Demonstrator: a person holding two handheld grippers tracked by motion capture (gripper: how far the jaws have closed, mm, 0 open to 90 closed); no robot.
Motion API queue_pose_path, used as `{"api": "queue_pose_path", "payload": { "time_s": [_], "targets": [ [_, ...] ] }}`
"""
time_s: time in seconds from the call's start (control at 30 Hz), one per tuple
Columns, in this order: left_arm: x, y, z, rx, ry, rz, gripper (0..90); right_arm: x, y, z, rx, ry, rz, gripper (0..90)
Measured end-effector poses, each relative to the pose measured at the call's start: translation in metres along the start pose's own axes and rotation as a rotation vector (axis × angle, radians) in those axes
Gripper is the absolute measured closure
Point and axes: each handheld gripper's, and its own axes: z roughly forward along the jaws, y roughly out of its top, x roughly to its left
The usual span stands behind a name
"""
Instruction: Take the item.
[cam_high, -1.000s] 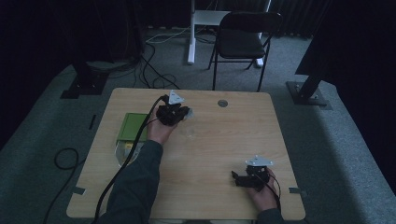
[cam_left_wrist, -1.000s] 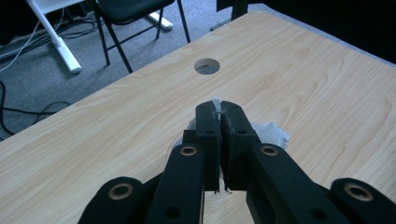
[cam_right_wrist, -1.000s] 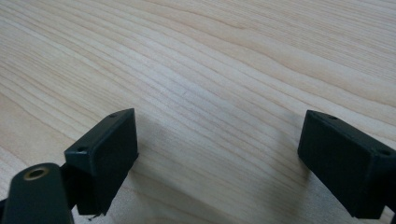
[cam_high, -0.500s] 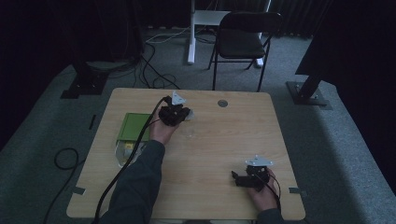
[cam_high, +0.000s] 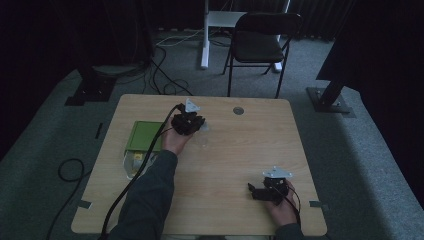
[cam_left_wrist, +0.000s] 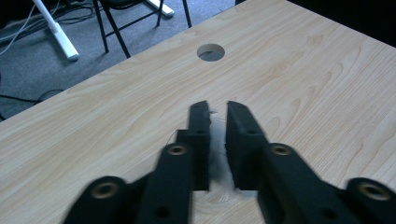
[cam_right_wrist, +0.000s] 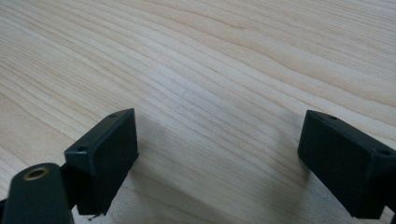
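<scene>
Two grippers: one in each hand, both over the table (cam_high: 235, 165).
Left gripper (cam_left_wrist: 217, 116): jaws stand near together with a narrow slit between them. Whether they pinch anything cannot be told.
Left gripper position: far-left part of the table in the high view (cam_high: 192, 122), held by the left hand (cam_high: 175, 140), jaws pointing toward the hole (cam_left_wrist: 210, 52).
Clear item (cam_left_wrist: 218, 196): one, faint, with a curved outline on the wood at and below the left jaws. Its shape, long axis and heading are not readable.
Right gripper (cam_right_wrist: 219, 140): jaws spread wide, with bare wood between them.
Right gripper position: near-right part of the table (cam_high: 255, 192), lying low, jaws pointing toward the table's left side; right hand (cam_high: 280, 210) behind it.
Hole count: one, round, near the far edge (cam_high: 238, 110).
Green tray (cam_high: 142, 136): one, flat, just left of the left forearm. A pale item with a yellow spot (cam_high: 135, 159) sits at its near end, too dim to identify.
Chair (cam_high: 260, 42): one, dark, folding, beyond the table.
Cut off: both forearms, at the bottom edge of the high view.
</scene>
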Motion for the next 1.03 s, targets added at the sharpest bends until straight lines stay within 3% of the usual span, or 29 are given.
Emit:
{"api": "queue_pose_path", "payload": {
  "time_s": [0.33,0.57,1.03],
  "targets": [
    [-0.001,0.001,-0.006,-0.009,0.012,0.009,76.9,0.000,0.000,0.000,0.000,0.000,0.001,11.5],
    [-0.003,0.002,-0.028,-0.018,0.029,0.032,74.9,0.000,0.000,0.000,0.000,0.000,0.001,11.5],
    [-0.012,-0.001,-0.047,-0.026,0.029,0.068,73.0,0.000,0.000,0.000,0.000,0.000,0.001,11.5]
  ]
}}
